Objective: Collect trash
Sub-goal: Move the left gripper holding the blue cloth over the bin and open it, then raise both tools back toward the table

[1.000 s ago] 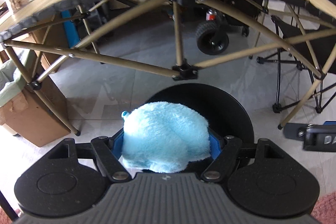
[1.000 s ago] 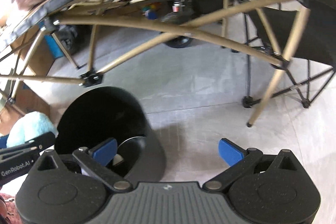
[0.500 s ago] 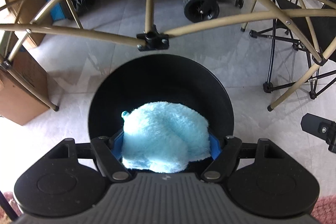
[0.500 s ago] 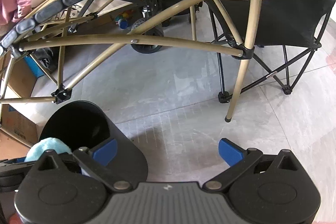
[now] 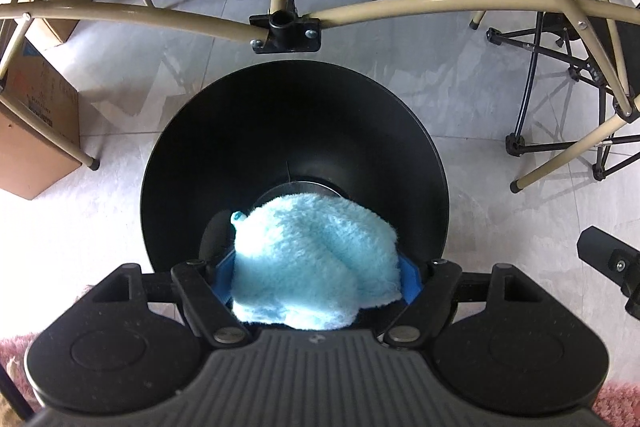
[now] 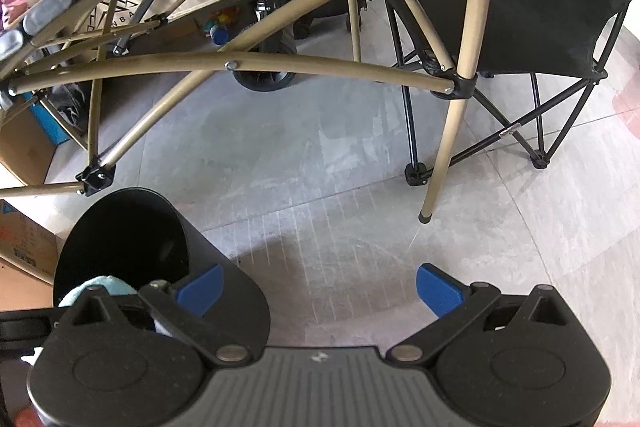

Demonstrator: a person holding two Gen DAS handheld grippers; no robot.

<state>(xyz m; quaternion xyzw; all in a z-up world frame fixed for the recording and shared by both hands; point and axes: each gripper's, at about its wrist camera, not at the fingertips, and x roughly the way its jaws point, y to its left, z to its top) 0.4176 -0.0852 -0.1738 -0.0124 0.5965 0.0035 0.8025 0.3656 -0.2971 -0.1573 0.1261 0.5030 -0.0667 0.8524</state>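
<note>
Grey tile floor (image 5: 460,39) under a folding table frame (image 5: 400,7); cardboard box (image 5: 28,131) at left, black folding chair (image 6: 540,19) at right.

Item: black bin (image 5: 296,99), standing open on the tiles, seemingly empty as far as its dark inside shows.

Item: left gripper (image 5: 316,279), pointing steeply down over the near rim of the bin, jaws about half spread and pressed on both sides of a fluffy blue cloth (image 5: 316,259). The cloth hangs above the bin mouth, near edge.

Item: right gripper (image 6: 320,291), jaws wide apart, nothing between them, beside the bin over bare floor.

Handling note: judged step is the drop. Best carry the cloth a little further toward the centre before letting go, since it sits close to the near rim; spread the jaws fully so the plush does not cling to a pad. Keep the right gripper off the bin.
</note>
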